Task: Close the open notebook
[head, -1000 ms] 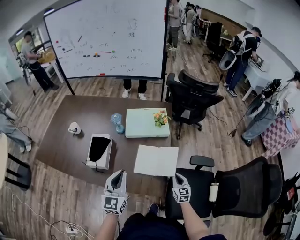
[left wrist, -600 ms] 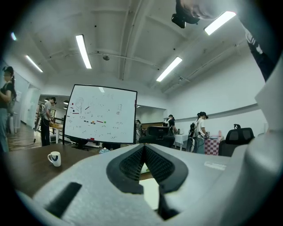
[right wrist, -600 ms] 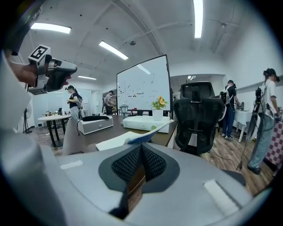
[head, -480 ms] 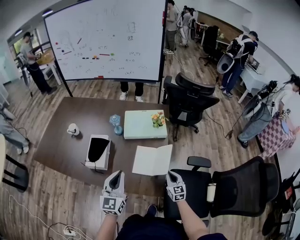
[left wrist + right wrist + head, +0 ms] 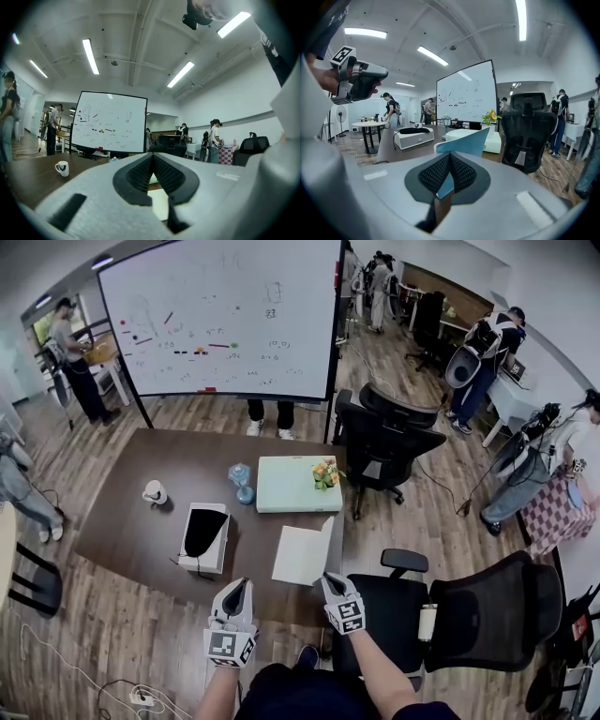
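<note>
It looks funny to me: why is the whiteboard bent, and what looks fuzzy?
Head view: the wide lens bows the whiteboard edges. Left gripper view: dark round corners, ceiling lights glaring white. Right gripper view: the right gripper up close looks fuzzy.

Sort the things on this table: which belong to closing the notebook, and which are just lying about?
Part of the job:
- notebook, its right cover standing up
- right gripper, shut on that cover

Just lying about:
- mug
- white box with a dark opening
- pale green box
- flowers
- left gripper, shut, holding nothing
</note>
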`<control>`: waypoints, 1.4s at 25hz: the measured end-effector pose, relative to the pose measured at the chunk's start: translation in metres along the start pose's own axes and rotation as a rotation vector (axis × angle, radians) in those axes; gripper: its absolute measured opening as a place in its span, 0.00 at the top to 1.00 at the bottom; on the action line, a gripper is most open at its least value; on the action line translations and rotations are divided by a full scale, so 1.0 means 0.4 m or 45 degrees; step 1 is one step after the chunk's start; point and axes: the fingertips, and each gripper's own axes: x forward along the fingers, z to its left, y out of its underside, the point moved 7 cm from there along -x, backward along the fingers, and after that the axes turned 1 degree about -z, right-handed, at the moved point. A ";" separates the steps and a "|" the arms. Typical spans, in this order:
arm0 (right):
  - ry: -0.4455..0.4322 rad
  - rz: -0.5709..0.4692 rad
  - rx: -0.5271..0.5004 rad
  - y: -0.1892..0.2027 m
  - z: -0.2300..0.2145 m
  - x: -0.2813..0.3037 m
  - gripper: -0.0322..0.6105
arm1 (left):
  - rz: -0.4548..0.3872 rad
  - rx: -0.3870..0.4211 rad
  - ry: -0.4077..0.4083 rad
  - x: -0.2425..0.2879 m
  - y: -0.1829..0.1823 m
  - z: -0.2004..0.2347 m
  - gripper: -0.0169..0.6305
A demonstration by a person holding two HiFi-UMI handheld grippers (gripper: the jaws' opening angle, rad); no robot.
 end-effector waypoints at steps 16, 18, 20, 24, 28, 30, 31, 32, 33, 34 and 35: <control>-0.119 0.043 -0.021 -0.014 0.106 0.067 0.95 | -0.009 -0.010 -0.058 -0.049 -0.004 0.037 1.00; -0.120 0.031 -0.016 -0.024 0.103 0.059 0.95 | -0.008 -0.037 -0.060 -0.050 0.001 0.039 1.00; -0.106 0.022 0.015 -0.033 0.090 0.050 0.95 | -0.002 -0.059 -0.058 -0.050 0.008 0.039 1.00; -0.055 -0.021 0.046 -0.065 0.061 0.025 0.95 | 0.008 -0.051 -0.043 -0.049 0.015 0.036 1.00; 0.004 -0.080 0.062 -0.114 0.028 -0.007 0.95 | 0.013 -0.032 -0.021 -0.039 0.014 0.032 1.00; 0.036 -0.123 0.065 -0.149 0.013 -0.027 0.95 | 0.017 -0.028 -0.017 -0.034 0.009 0.033 1.00; 0.051 -0.144 0.061 -0.169 0.007 -0.037 0.95 | 0.017 -0.030 -0.015 -0.031 0.005 0.034 1.00; 0.065 -0.163 0.056 -0.189 -0.001 -0.047 0.95 | 0.014 -0.034 -0.013 -0.029 0.000 0.035 1.00; 0.081 -0.182 0.055 -0.211 -0.009 -0.058 0.95 | 0.010 -0.038 -0.011 -0.026 -0.005 0.037 1.00; 0.098 -0.200 0.058 -0.233 -0.016 -0.070 0.95 | 0.006 -0.038 -0.010 -0.023 -0.010 0.038 1.00; 0.116 -0.217 0.058 -0.255 -0.023 -0.083 0.95 | 0.002 -0.037 -0.011 -0.020 -0.014 0.040 1.00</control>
